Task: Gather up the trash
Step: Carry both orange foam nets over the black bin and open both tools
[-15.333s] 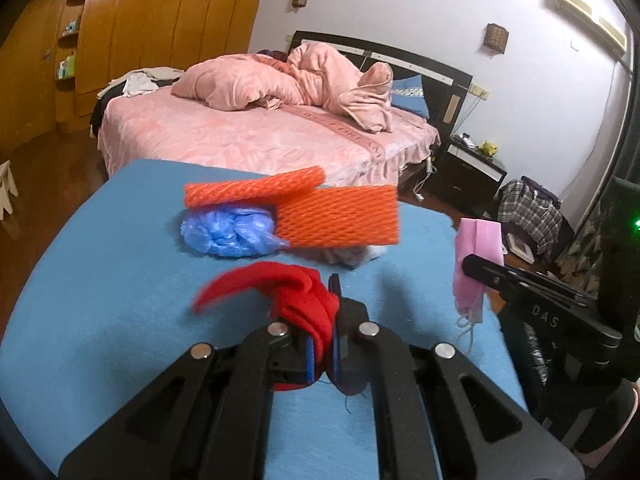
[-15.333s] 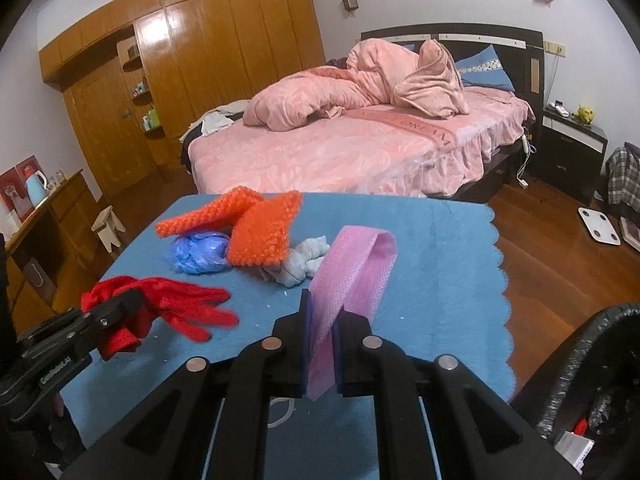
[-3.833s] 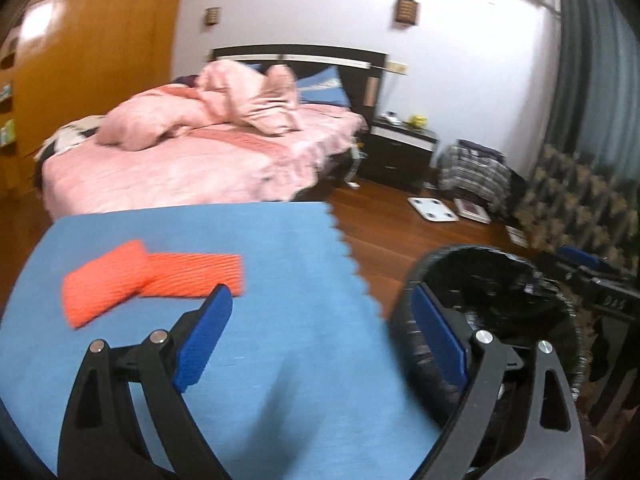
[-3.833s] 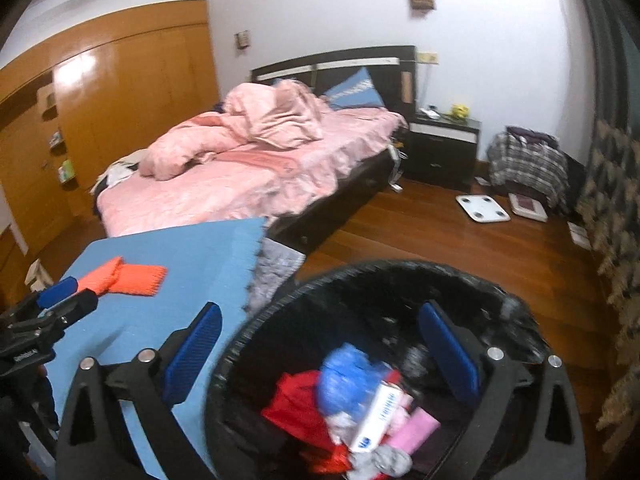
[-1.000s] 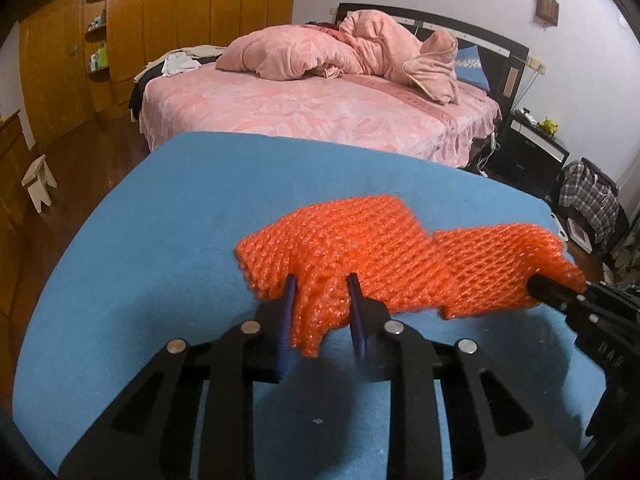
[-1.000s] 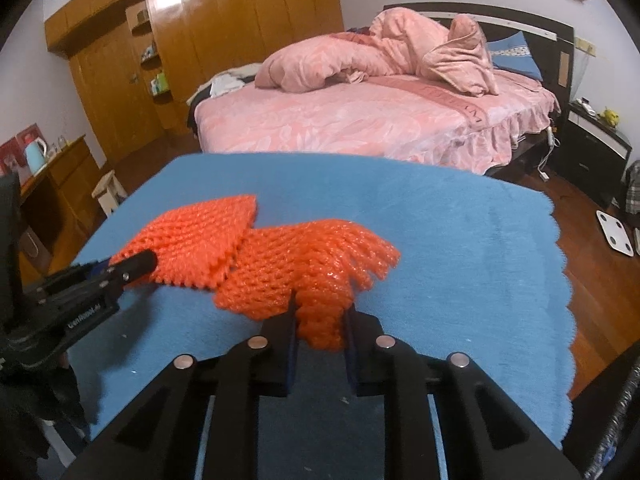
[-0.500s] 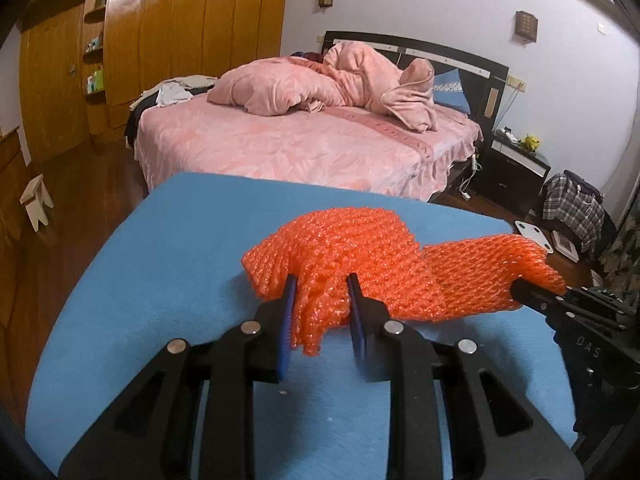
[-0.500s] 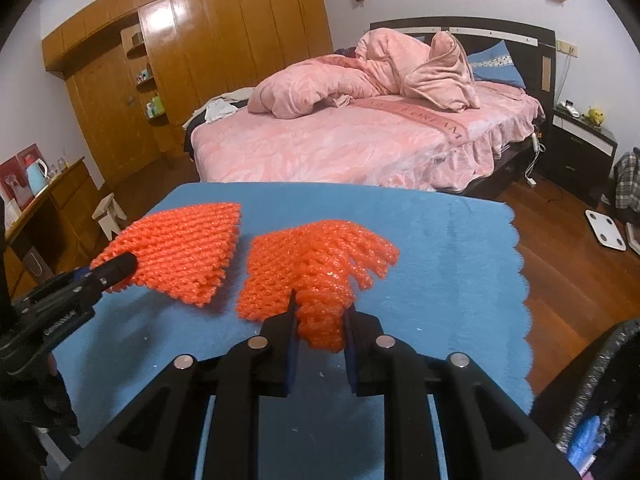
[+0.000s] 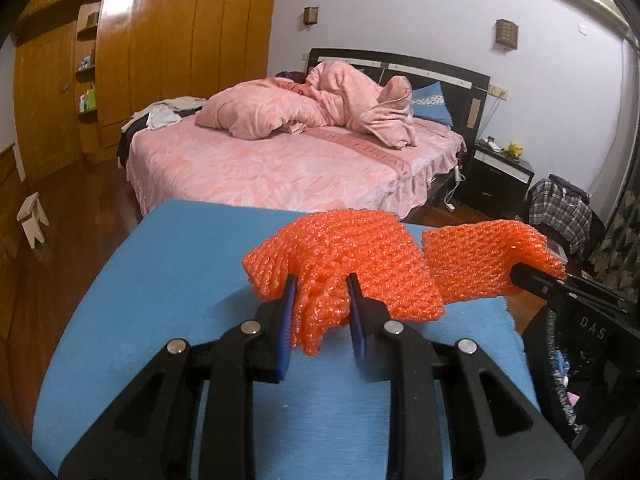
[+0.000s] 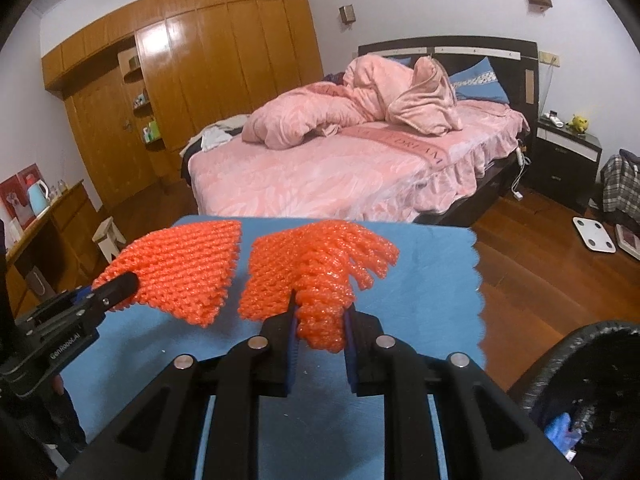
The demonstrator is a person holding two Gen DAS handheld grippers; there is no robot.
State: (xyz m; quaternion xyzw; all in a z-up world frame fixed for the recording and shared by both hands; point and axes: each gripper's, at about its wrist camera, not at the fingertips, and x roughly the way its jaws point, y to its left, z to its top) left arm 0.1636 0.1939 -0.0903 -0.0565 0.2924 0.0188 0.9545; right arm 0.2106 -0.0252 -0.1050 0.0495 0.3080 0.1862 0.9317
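Two pieces of orange foam netting are lifted above the blue table top, side by side and just apart. The left piece is pinched at its near edge, bunched and drooping between the blue pads. The right piece is gripped the same way, its frayed far edge fanning toward the table's right edge.

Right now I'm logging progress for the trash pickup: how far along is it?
Nearly finished. Some trash already lies in the black bin. In hand: the left gripper clamps one orange foam net, the right gripper the other orange net, both lifted off the blue table. Left: drop both nets in the bin; no other trash shows on the table.
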